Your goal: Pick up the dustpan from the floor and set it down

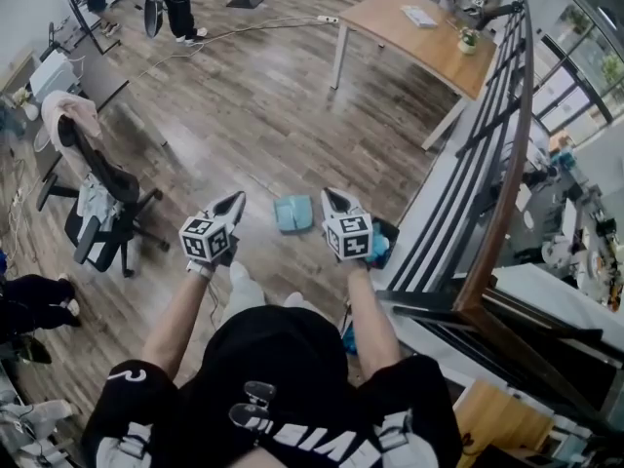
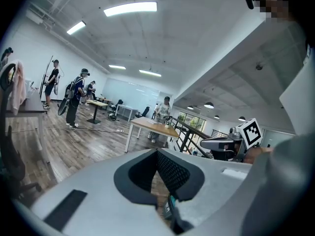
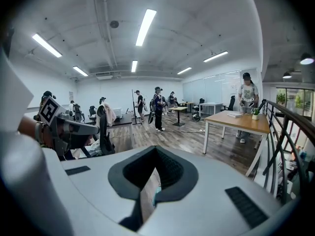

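A light blue dustpan (image 1: pixel 292 214) lies on the wooden floor (image 1: pixel 253 105), in the head view straight ahead of me and between the two grippers. My left gripper (image 1: pixel 236 201) hovers just left of it, above the floor, jaws together and holding nothing. To the dustpan's right, my right gripper (image 1: pixel 330 196) is at about the same height, also shut and empty. In the left gripper view the left gripper (image 2: pixel 158 154) points out across the room, with only a thin slit below the meeting pads. The right gripper view shows the same closed right gripper (image 3: pixel 156 151).
An office chair (image 1: pixel 97 203) draped with clothes stands to the left. A black metal railing (image 1: pixel 497 144) runs along the right, with a wooden table (image 1: pixel 419 37) beside it further off. People (image 1: pixel 175 3) stand at the far end. A blue object (image 1: pixel 380 249) lies by the railing's foot.
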The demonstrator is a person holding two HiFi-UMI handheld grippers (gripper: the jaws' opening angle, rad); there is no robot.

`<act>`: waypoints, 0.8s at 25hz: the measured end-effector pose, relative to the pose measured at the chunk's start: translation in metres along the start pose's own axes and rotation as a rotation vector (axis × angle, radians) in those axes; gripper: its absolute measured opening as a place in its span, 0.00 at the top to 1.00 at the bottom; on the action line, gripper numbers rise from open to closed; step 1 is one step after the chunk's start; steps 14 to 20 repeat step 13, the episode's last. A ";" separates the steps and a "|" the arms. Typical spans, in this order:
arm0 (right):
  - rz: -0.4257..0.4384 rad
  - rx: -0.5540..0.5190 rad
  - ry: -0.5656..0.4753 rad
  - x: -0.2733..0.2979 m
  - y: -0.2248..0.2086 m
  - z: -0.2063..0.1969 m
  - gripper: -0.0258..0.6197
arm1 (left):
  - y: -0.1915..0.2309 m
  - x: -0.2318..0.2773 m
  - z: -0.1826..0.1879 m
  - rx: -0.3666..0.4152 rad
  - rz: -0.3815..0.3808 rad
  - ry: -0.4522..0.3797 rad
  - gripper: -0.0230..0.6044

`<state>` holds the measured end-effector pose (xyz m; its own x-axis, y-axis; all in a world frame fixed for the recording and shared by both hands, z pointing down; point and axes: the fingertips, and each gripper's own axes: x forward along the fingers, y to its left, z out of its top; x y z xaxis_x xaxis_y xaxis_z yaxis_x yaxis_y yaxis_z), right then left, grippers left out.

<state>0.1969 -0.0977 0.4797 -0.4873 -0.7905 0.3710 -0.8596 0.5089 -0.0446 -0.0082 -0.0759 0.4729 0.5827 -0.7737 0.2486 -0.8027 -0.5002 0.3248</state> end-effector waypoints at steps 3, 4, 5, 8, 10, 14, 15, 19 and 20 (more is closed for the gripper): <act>-0.001 0.004 -0.008 -0.002 0.001 0.001 0.97 | 0.001 -0.003 0.001 0.006 0.001 0.006 0.97; -0.003 0.008 -0.008 -0.002 0.002 0.001 0.97 | 0.001 -0.004 0.001 0.008 0.001 0.008 0.97; -0.004 0.011 -0.008 -0.002 0.002 0.000 0.97 | 0.002 -0.005 0.001 0.010 0.001 0.010 0.97; -0.009 0.022 -0.012 -0.003 0.004 -0.001 0.97 | 0.004 -0.008 0.000 0.015 0.001 0.011 0.97; -0.011 0.027 -0.015 -0.005 0.005 -0.002 0.97 | 0.004 -0.010 0.000 0.017 0.001 0.012 0.97; -0.012 0.026 -0.013 -0.007 0.006 -0.005 0.97 | 0.004 -0.012 -0.001 0.018 0.005 0.015 0.97; -0.012 0.026 -0.013 -0.007 0.006 -0.005 0.97 | 0.004 -0.012 -0.001 0.018 0.005 0.015 0.97; -0.012 0.026 -0.013 -0.007 0.006 -0.005 0.97 | 0.004 -0.012 -0.001 0.018 0.005 0.015 0.97; -0.012 0.026 -0.013 -0.007 0.006 -0.005 0.97 | 0.004 -0.012 -0.001 0.018 0.005 0.015 0.97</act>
